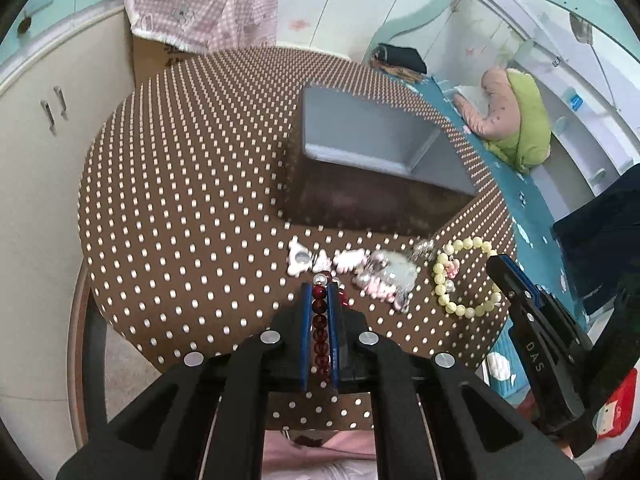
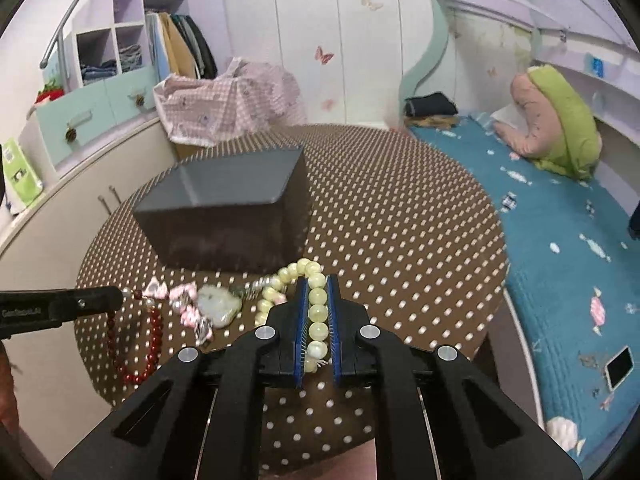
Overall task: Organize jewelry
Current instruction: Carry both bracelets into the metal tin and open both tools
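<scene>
My left gripper (image 1: 320, 286) is shut on a dark red bead bracelet (image 1: 320, 320), which hangs in a loop in the right wrist view (image 2: 154, 336). My right gripper (image 2: 317, 280) is shut on a pale yellow bead bracelet (image 2: 318, 312), seen as a ring in the left wrist view (image 1: 444, 284). Between them lies a pile of pink, white and silver jewelry (image 1: 380, 272) on the brown dotted table (image 1: 192, 200). An open grey box (image 1: 372, 140) stands behind the jewelry, also in the right wrist view (image 2: 232, 208).
A bed with a blue quilt (image 2: 560, 248) runs along the table's right side, with a phone (image 2: 619, 366) and a pink and green pillow (image 2: 556, 128) on it. A cabinet (image 1: 36, 152) stands at left. A pink checked cloth (image 1: 200, 4) lies behind the table.
</scene>
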Demonstrator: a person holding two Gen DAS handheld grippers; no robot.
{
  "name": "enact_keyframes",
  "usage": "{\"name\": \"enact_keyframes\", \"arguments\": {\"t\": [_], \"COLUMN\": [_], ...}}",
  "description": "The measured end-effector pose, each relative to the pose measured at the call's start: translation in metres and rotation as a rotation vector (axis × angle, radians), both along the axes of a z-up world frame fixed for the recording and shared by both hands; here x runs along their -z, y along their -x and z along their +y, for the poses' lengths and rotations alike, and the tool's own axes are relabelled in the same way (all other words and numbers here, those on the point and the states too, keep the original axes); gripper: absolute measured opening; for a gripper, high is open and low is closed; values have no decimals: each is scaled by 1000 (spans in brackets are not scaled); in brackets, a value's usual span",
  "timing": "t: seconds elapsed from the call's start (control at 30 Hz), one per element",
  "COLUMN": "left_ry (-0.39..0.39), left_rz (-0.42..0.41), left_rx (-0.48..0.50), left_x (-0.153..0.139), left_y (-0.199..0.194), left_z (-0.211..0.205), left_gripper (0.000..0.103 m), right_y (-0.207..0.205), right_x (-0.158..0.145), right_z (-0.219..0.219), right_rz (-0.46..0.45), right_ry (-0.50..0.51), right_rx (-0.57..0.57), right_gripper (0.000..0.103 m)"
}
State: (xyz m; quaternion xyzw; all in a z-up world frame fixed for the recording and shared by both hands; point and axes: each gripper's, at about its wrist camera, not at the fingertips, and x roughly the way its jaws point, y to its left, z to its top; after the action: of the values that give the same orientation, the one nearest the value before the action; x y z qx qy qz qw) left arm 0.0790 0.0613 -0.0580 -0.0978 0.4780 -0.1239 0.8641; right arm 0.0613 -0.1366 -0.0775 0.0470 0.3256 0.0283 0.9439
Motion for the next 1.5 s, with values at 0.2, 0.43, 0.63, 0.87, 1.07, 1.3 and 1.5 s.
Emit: {"name": "enact_keyframes", "arguments": {"t": [0.2, 0.43, 0.63, 0.87, 1.07, 1.3, 1.5], "left_ry": [55, 60, 115, 145, 138, 126, 127], "left_rz": [-28, -85, -122, -201, -220, -174, -98], "left_rx": [26, 29, 71, 98, 90, 83, 86], "left_x": [-17, -36, -57, -88, -96, -79, -52], "left_y": [1, 0, -5, -15, -34, -67, -94], "left_z": [0, -7, -7, -9, -12, -18, -20], "left_gripper": [6, 6, 6, 6, 6, 6, 6], "right_y": [-1, -2, -8, -22, -33, -63, -94], "right_x": [-21, -47, -73, -103, -112, -97, -72], "right_z": [-1, -2, 5, 16, 28, 38, 46], "right_rz": [-43, -105, -164, -210, -234, -186, -112], "right_ry": [14, 29, 57, 23, 19, 1, -6], "right_rx": [9, 0, -29, -109, -142, -162, -182], "right_gripper": [10, 10, 10, 10, 10, 10, 10]}}
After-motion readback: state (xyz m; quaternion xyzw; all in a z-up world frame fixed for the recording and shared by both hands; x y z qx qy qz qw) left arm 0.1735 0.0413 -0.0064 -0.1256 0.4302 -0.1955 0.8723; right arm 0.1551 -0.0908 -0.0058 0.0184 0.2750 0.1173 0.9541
